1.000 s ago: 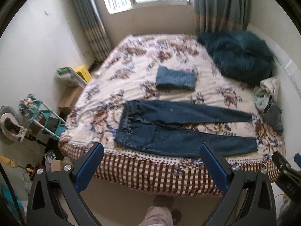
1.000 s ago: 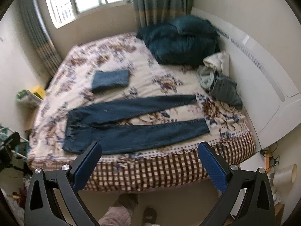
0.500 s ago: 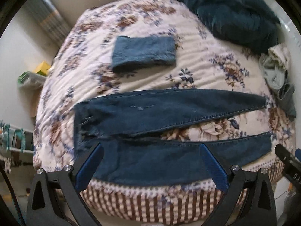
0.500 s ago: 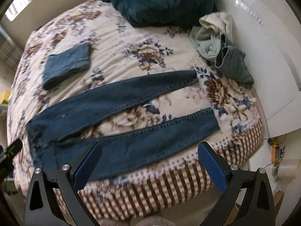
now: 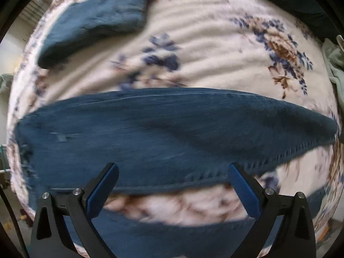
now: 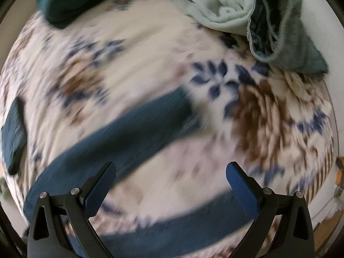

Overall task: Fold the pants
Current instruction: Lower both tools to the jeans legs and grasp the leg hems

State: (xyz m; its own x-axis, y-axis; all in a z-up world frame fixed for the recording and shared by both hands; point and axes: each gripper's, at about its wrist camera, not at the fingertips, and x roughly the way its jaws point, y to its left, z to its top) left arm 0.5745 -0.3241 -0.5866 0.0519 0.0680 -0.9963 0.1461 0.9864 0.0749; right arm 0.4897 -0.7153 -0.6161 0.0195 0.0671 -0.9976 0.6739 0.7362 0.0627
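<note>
Dark blue jeans (image 5: pixel 163 133) lie spread flat on the floral bedspread (image 5: pixel 215 49), legs apart and pointing right. My left gripper (image 5: pixel 172 176) is open and empty, close above the far leg's lower edge near the thigh. In the right wrist view the far leg's cuff end (image 6: pixel 150 120) lies at centre and the near leg (image 6: pixel 182 232) runs along the bottom. My right gripper (image 6: pixel 171 174) is open and empty, over the bedspread (image 6: pixel 150 53) between the two legs. Both views are motion-blurred.
A folded pair of blue jeans (image 5: pixel 96 19) lies at the back left of the bed. A dark teal duvet (image 6: pixel 64 2) lies at the bed's head. A heap of pale and grey-green clothes (image 6: pixel 258 10) lies at the right, near the leg ends.
Both grippers have dropped and moved forward from beyond the bed's foot to close above the jeans. The jeans have not moved. Both grippers stay open.
</note>
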